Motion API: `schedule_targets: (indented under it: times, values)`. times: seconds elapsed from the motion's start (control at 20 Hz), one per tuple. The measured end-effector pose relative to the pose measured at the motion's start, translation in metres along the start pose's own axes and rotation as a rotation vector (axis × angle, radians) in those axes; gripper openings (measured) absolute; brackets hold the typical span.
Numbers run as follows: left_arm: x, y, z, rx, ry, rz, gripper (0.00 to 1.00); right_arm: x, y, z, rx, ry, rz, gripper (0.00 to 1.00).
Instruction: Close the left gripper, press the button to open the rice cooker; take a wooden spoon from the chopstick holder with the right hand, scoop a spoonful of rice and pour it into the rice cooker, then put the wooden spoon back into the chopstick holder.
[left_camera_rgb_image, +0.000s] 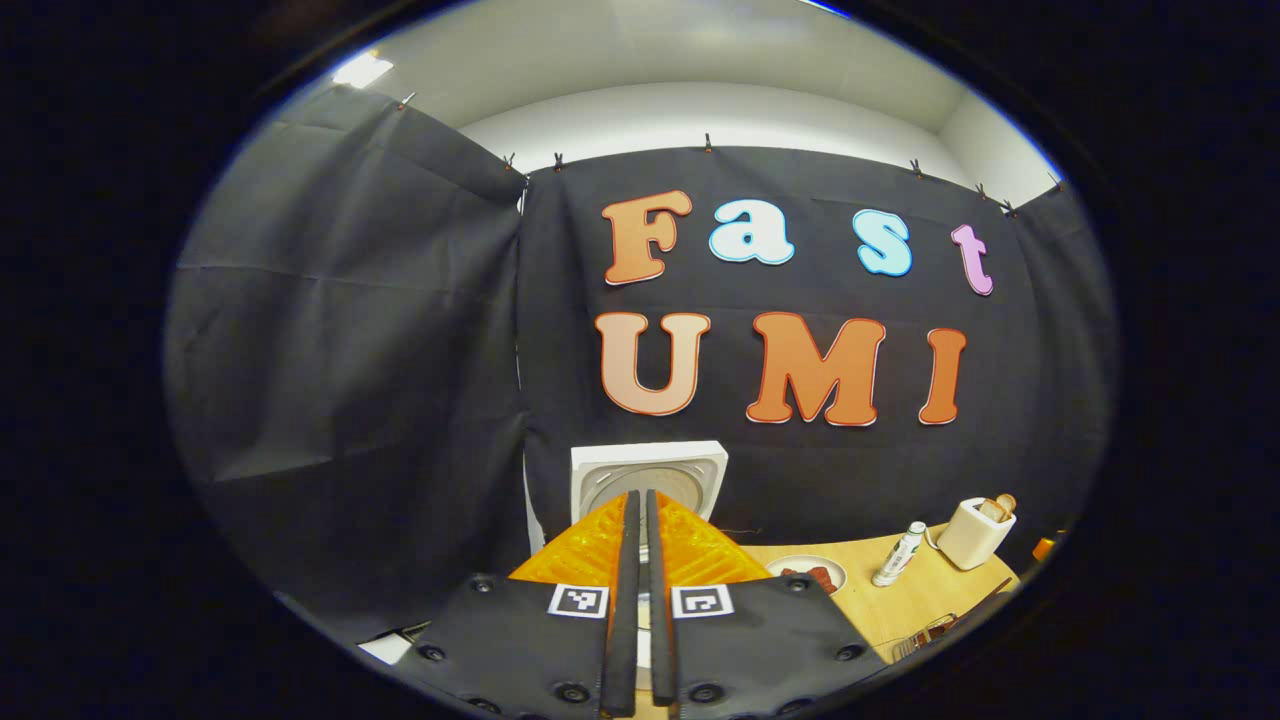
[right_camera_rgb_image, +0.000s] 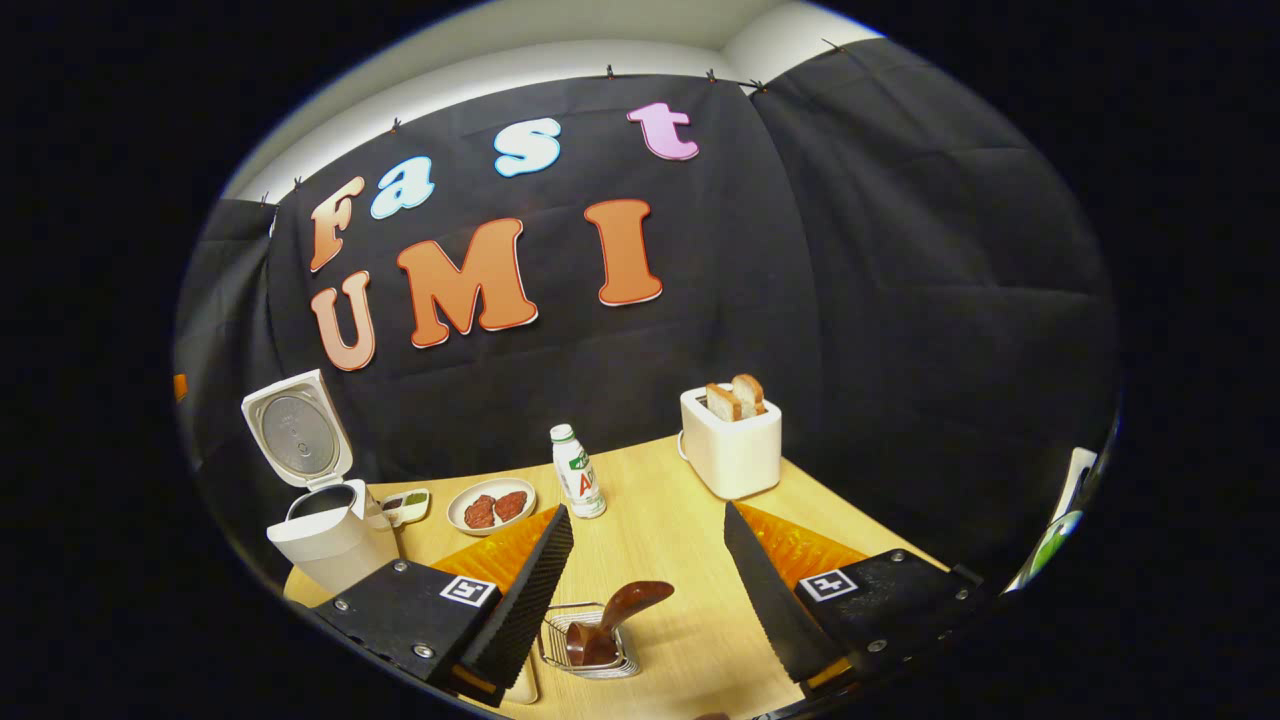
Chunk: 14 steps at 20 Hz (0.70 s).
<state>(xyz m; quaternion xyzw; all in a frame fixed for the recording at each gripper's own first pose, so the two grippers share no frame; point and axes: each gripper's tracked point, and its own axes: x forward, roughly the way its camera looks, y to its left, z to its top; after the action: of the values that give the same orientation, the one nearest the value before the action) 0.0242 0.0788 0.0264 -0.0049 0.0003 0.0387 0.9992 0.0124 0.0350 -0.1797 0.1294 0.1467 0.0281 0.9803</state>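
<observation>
White rice cooker (right_camera_rgb_image: 325, 530) is standing lid-up at nine o'clock; right tongs (right_camera_rgb_image: 648, 580), spread apart, are hovering over the brown wooden spoon (right_camera_rgb_image: 615, 615) in its wire holder (right_camera_rgb_image: 590, 650). Descending straight and pinching the handle seems wisest. Left tongs (left_camera_rgb_image: 636, 600) are pressed together.

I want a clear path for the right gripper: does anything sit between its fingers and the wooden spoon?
Nothing: in the right gripper view the wooden spoon in its wire holder sits between the open right gripper fingers, bare table around.

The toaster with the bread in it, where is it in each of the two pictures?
Left gripper view: toaster at lower right, on the table's far edge.
Right gripper view: toaster just right of centre, beyond the open fingers.
Shared landmark: the white bottle, left of the toaster in both.
</observation>
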Motion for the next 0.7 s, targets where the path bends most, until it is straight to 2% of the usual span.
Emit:
schedule_targets:
  times: [0.15, 0.25, 0.35, 0.4, 0.55, 0.6, 0.65, 0.7]
  values:
    - [-0.008, 0.01, -0.006, -0.015, 0.018, 0.008, 0.16, 0.011, 0.008, -0.031, 0.045, 0.069, 0.025, 0.95]
    - [-0.016, 0.015, -0.005, -0.027, 0.024, 0.009, 0.47, 0.018, 0.012, -0.05, 0.068, 0.121, 0.031, 0.95]
    - [-0.021, 0.027, -0.004, -0.019, 0.024, 0.035, 0.42, 0.02, 0.019, -0.065, 0.107, 0.161, 0.044, 0.95]
    - [-0.021, 0.023, -0.006, -0.017, 0.028, 0.017, 0.41, 0.023, 0.021, -0.072, 0.131, 0.177, 0.051, 0.95]
    - [-0.029, 0.027, -0.006, -0.024, 0.033, 0.008, 0.8, 0.029, 0.022, -0.087, 0.177, 0.213, 0.048, 0.95]
    - [-0.03, 0.033, -0.007, -0.02, 0.031, 0.02, 0.77, 0.031, 0.023, -0.092, 0.191, 0.225, 0.051, 0.93]
    - [-0.031, 0.036, -0.005, -0.016, 0.031, 0.026, 0.8, 0.032, 0.024, -0.094, 0.205, 0.227, 0.05, 0.91]
    - [-0.033, 0.039, -0.006, -0.011, 0.031, 0.037, 0.87, 0.036, 0.024, -0.094, 0.217, 0.225, 0.05, 0.81]
